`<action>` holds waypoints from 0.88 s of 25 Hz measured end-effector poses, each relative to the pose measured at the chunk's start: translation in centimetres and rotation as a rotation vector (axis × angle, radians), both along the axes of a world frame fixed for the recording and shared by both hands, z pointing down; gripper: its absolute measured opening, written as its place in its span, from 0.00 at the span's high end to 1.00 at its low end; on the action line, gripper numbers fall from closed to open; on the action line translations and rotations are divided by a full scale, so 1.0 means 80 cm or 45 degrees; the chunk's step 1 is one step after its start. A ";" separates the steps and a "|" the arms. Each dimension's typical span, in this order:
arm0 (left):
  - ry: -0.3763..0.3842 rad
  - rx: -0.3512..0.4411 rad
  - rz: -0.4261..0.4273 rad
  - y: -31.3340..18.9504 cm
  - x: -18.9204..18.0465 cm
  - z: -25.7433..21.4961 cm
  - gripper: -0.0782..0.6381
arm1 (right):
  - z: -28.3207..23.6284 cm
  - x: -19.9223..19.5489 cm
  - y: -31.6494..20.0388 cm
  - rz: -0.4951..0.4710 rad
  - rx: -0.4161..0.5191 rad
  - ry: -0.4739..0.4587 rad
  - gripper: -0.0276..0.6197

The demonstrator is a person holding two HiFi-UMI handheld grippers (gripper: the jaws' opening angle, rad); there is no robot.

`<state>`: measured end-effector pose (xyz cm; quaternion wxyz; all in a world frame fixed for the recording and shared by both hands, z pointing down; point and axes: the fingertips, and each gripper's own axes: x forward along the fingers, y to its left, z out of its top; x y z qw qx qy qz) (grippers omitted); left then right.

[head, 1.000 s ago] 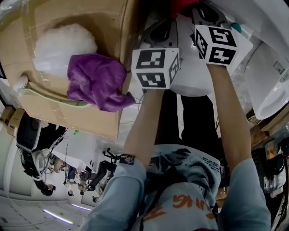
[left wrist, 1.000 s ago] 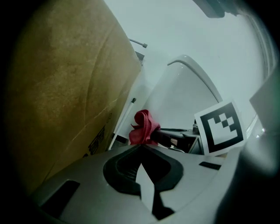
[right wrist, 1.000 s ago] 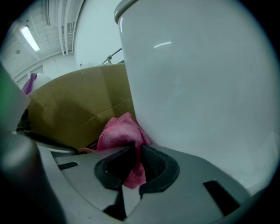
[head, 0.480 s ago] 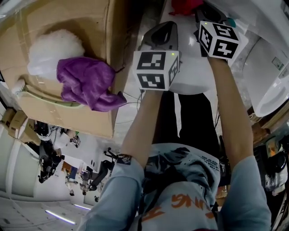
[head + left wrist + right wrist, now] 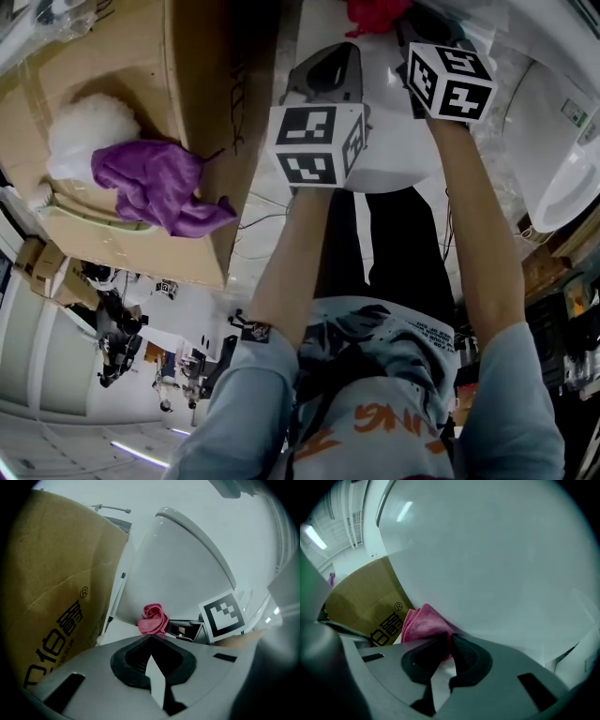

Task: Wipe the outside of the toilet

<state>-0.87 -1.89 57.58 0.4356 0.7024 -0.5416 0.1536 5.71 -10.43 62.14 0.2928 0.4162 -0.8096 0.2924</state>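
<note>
Nearest, on the left tool (image 5: 151,636): jaws clenched together, nothing between them. On the right tool (image 5: 449,638): pads clamped on a fold of pink cloth (image 5: 423,620), held against the lower outside of the toilet bowl (image 5: 497,564). Soft, light, limp cloth, likely to bunch or slip loose; best pinched deep across several folds. Hard, glossy, fixed porcelain, probably slippery and tolerant of firm pressure. Farther left, a cardboard box (image 5: 56,597) with a purple cloth (image 5: 155,183) on top
</note>
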 end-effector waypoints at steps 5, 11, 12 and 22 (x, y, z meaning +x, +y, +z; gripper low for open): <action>-0.004 0.003 0.038 -0.005 0.025 0.000 0.86 | 0.001 0.027 0.002 0.020 -0.006 -0.018 0.87; -0.006 -0.005 0.066 -0.005 0.042 0.001 0.86 | 0.000 0.059 0.004 0.044 -0.008 -0.019 0.87; -0.012 -0.004 0.071 -0.004 0.045 0.001 0.86 | 0.000 0.066 0.004 0.048 -0.010 -0.019 0.87; -0.032 0.000 0.116 -0.003 0.086 0.001 0.86 | 0.005 0.135 0.008 0.110 -0.018 -0.018 0.87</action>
